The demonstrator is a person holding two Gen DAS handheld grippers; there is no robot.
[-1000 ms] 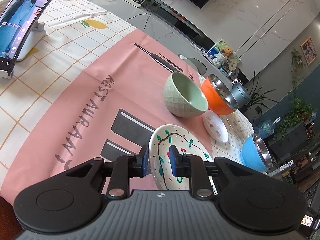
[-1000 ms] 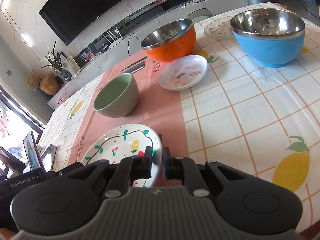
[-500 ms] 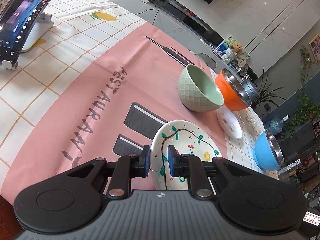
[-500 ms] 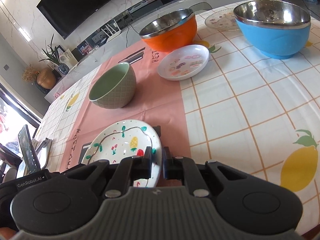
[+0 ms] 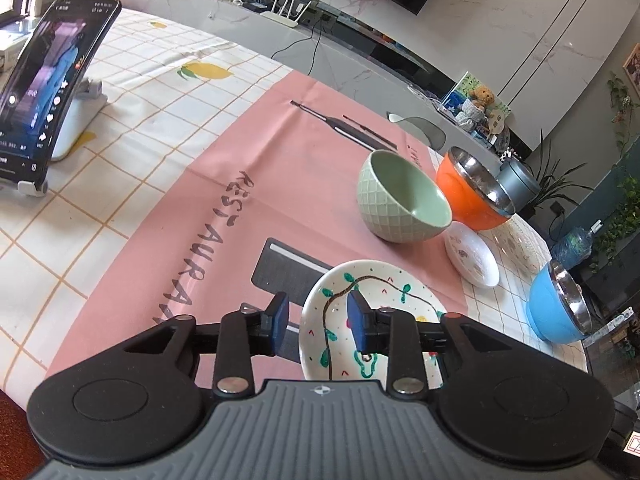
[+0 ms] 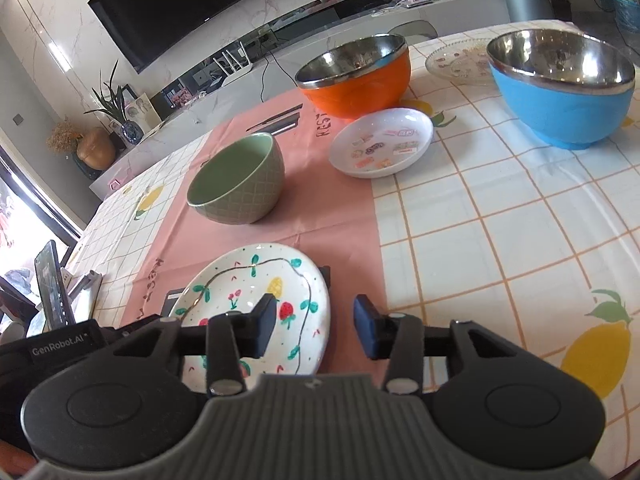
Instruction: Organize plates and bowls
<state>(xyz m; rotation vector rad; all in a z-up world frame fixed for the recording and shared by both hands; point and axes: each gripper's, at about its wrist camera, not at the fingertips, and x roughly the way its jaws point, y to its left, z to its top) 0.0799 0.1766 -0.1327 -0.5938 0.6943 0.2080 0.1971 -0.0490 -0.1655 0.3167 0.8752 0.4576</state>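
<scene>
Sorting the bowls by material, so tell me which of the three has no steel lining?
The green bowl: ceramic-looking, green inside too. The orange bowl and blue bowl have shiny metal interiors.

On my left wrist view, the pink cloth placemat [image 5: 248, 184] carries grey brush-style capitals reading "RESTAURAN", the rest hidden behind my gripper. From the right wrist view the same mat shows "REST" beside the orange steel-lined bowl [image 6: 360, 84]. The black housing of my left gripper [image 6: 60, 350] bears a white "GenRobot.AI" label. The upright black phone [image 5: 52, 92] shows text too small to read.
</scene>
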